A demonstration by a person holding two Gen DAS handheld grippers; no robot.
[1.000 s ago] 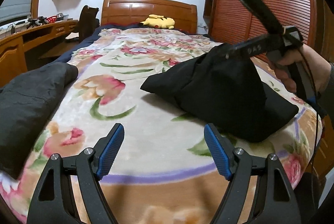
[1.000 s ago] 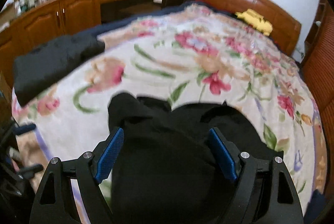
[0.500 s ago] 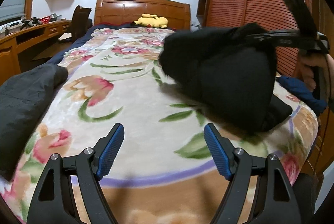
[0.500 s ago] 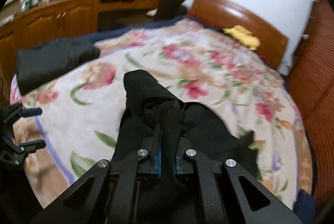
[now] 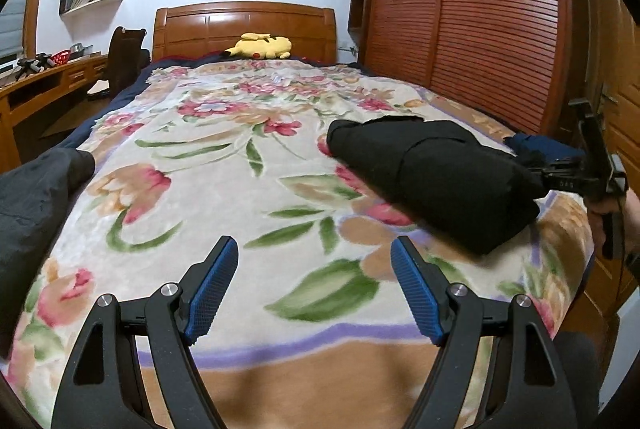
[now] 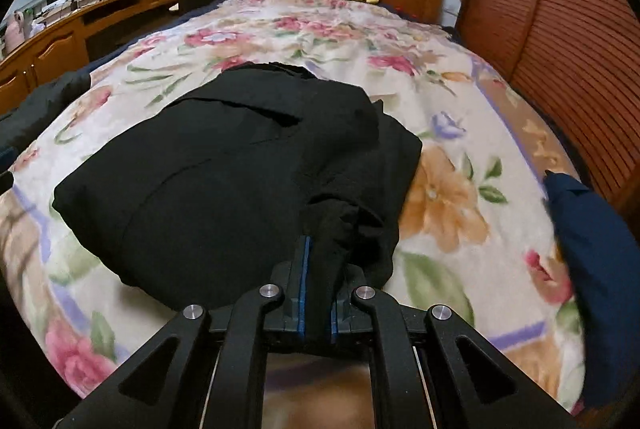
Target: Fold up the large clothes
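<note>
The black garment point(image 6: 224, 181), lifted high half a second ago, is now laid back down on the floral blanket point(image 5: 224, 165) as a compact folded bundle, toward the blanket's right edge (a fold seems just completed). A bunched corner is still pinched between the closed jaws of the right gripper point(image 6: 318, 293). The left gripper point(image 5: 312, 285) is held wide apart over the blanket's near border, touching nothing. A navy garment point(image 6: 592, 229) is seen beside the bundle.
</note>
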